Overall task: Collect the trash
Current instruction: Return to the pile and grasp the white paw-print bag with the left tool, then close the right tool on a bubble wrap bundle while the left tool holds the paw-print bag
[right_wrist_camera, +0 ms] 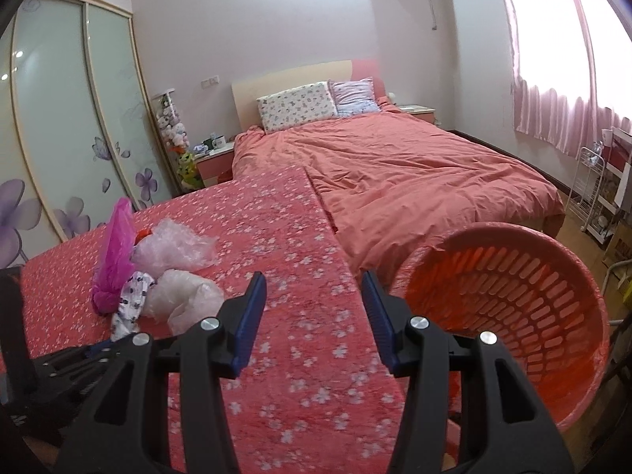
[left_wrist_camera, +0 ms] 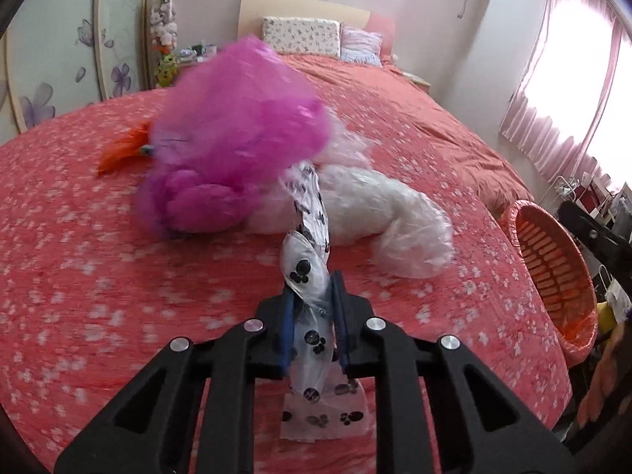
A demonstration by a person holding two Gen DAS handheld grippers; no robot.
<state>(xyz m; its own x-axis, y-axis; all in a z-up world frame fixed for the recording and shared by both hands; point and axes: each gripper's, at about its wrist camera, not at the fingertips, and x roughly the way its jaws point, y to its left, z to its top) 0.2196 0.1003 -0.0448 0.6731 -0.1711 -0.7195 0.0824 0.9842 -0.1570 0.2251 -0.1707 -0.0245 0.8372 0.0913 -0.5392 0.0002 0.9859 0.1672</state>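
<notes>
Left tool (left_wrist_camera: 312,308) pinched shut on thin white plastic bag with black paw prints (left_wrist_camera: 306,268), at near edge of pile on flowered red worktop cover (left_wrist_camera: 98,276).

We lift slowly, so magenta bag (left_wrist_camera: 237,134) and clear bags (left_wrist_camera: 379,205) stay behind.

Right tool (right_wrist_camera: 314,308) half open, holds nothing.

We carry bag right to orange slotted basket (right_wrist_camera: 533,304).

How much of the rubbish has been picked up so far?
Barely begun. The orange basket looks empty. The left gripper is shut on the paw-print bag; the right gripper is open, holding nothing. The magenta bag, clear bags and an orange scrap wait on the flowered cover.
</notes>
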